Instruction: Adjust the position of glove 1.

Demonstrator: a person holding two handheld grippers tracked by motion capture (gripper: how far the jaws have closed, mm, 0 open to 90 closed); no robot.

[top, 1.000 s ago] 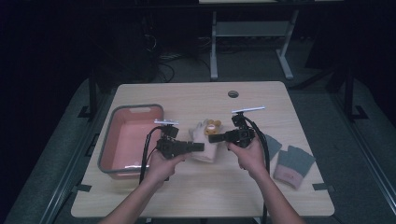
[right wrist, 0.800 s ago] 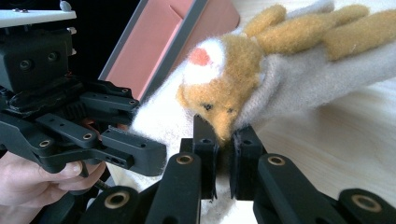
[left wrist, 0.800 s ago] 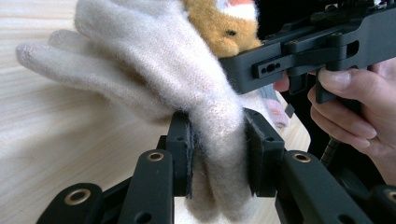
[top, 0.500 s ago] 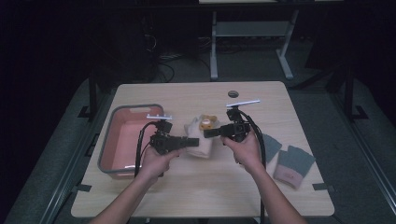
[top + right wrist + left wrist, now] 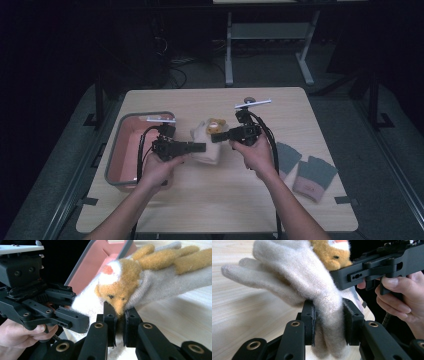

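A cream woolly glove (image 5: 206, 154) with an orange animal face (image 5: 216, 124) on it hangs between both grippers over the table (image 5: 225, 200). My left gripper (image 5: 202, 147) is shut on the glove's cuff end (image 5: 329, 315), which bulges between its jaws. My right gripper (image 5: 214, 137) is shut on the lower edge of the orange face (image 5: 120, 280). The glove's fingers (image 5: 175, 262) stretch away to the right in the right gripper view. Both grippers face each other, tips nearly touching.
A pink bin with a grey rim (image 5: 116, 150) stands just left of the left hand. Two grey gloves (image 5: 312, 177) lie at the table's right side. A small round object (image 5: 248, 100) sits near the far edge.
Both grippers have carried the glove a little to the left and away from the person, closer to the pink bin. Both stay shut on it.
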